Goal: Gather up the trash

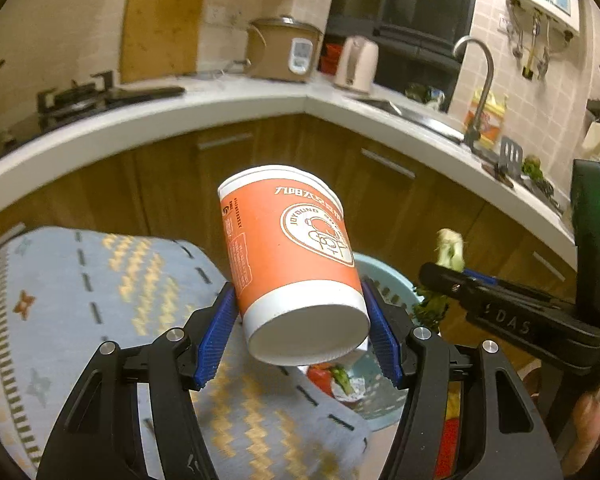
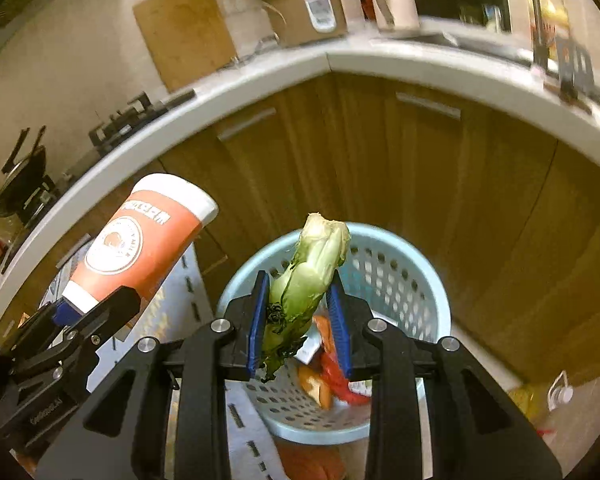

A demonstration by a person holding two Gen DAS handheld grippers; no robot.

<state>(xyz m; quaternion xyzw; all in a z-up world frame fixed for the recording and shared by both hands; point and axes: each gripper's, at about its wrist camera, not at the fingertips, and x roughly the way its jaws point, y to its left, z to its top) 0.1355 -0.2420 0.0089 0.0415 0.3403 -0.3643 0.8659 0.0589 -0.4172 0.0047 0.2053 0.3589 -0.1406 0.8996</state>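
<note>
**Both grippers loaded, held over the trash basket**

Left gripper: jaws clamped on an orange-and-white paper cup with a round printed logo. Blue ribbed pads press its two sides near the base. Cup is tilted, base toward the camera, mouth pointing away toward the cabinets. In the right wrist view the same cup sits at left, angled up and to the right, in the left gripper.

Right gripper: jaws closed on a pale green leafy vegetable stalk, cut white end up, dark wilted leaves hanging below the pads. From the left wrist view the stalk sticks up out of the right gripper at right; a bit of a hand shows below it.

Light blue perforated plastic basket stands on the floor directly below the stalk, near the wooden cabinet doors. Inside it: red and orange scraps, something white. The basket is mostly hidden behind the cup in the left view.

Blue patterned cloth covers a surface just left of the basket, under the cup.

White L-shaped counter runs behind. On it: a wooden cutting board leaning on the wall, a beige rice cooker near the inner corner, a white kettle, a chrome faucet by the right stretch, and a black gas stove on the left stretch.
</note>
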